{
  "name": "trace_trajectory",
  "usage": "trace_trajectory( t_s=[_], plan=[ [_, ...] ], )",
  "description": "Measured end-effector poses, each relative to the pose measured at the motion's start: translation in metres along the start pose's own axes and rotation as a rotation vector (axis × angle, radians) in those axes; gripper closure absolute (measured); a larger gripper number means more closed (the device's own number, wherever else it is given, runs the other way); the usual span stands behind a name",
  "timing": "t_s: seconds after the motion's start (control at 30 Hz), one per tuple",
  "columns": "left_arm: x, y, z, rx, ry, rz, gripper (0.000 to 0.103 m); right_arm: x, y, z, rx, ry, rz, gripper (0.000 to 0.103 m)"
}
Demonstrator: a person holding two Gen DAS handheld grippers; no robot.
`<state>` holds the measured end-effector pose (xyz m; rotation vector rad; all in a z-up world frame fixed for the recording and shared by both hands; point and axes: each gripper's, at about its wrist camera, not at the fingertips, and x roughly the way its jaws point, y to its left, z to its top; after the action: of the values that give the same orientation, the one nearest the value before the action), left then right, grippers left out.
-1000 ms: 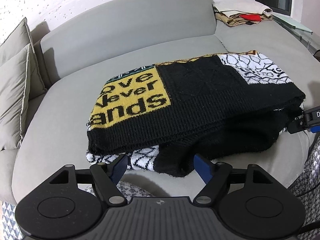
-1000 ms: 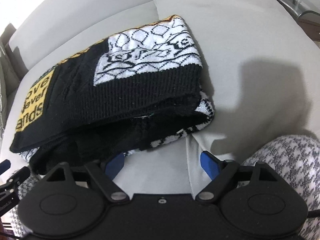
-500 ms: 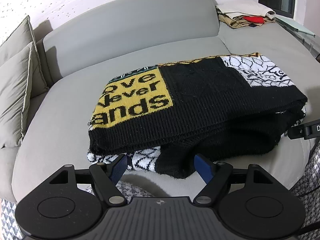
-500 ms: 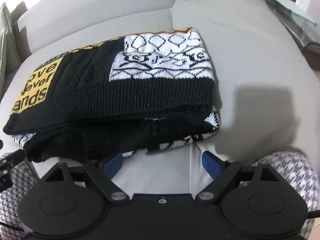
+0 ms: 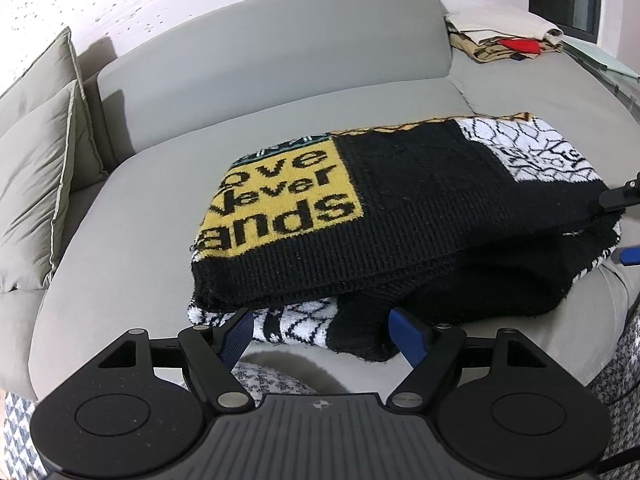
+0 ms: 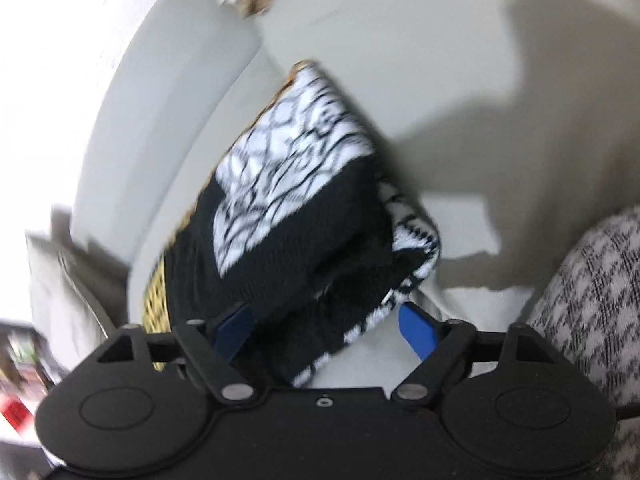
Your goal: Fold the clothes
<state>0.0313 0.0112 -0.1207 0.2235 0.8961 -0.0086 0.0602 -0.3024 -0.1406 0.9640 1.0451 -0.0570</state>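
A folded knit sweater (image 5: 420,208), black with a yellow lettered panel and white patterned patches, lies on the grey sofa seat (image 5: 132,216). My left gripper (image 5: 318,320) is open just in front of the sweater's near edge, its blue pads on either side of a black and white fold without closing on it. My right gripper (image 6: 322,312) is open and rolled sideways, with the sweater's (image 6: 304,240) right end between its spread fingers. In the left wrist view one of the right gripper's fingers (image 5: 616,198) rests above that end and a blue pad shows below it.
Grey cushions (image 5: 36,184) lean at the sofa's left end. A pile of folded clothes (image 5: 504,38) sits on the back right of the seat. Houndstooth fabric (image 6: 592,304) lies at the near right, and more (image 5: 272,380) lies below the left gripper.
The right gripper has rolled sideways and pushed in onto the sweater's right end; its view is blurred by motion. The left gripper has crept slightly closer to the near edge.
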Motion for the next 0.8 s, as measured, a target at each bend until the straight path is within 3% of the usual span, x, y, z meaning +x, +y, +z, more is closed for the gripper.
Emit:
trace_trajectory(
  t_s=[0.07,0.2,0.3,0.4,0.6,0.7,0.73,0.8],
  plan=[
    [0.000,0.000,-0.001,0.004,0.000,0.003,0.027,0.008,-0.006,-0.001,0.045,0.008,0.002,0.039],
    [0.000,0.002,-0.001,0.009,0.003,0.012,0.027,0.027,-0.011,-0.008,0.093,0.030,-0.015,0.042],
    [0.002,0.006,-0.002,0.001,0.005,0.017,0.027,0.031,-0.021,-0.006,0.172,-0.042,0.028,0.040],
    [0.002,0.007,-0.002,-0.001,0.007,0.020,0.027,0.038,-0.030,-0.006,0.248,-0.104,0.082,0.025],
    [0.005,0.012,-0.004,-0.009,0.013,0.030,0.027,0.045,-0.034,-0.009,0.299,-0.205,0.136,0.020],
    [0.007,0.018,-0.003,-0.023,0.014,0.036,0.027,0.049,-0.036,-0.011,0.324,-0.255,0.163,0.031],
    [0.007,0.021,-0.003,-0.028,0.013,0.039,0.027,0.050,-0.037,-0.011,0.333,-0.272,0.172,0.042],
    [0.008,0.025,-0.003,-0.036,0.012,0.042,0.027,0.052,-0.038,-0.013,0.350,-0.305,0.189,0.051]
  ],
)
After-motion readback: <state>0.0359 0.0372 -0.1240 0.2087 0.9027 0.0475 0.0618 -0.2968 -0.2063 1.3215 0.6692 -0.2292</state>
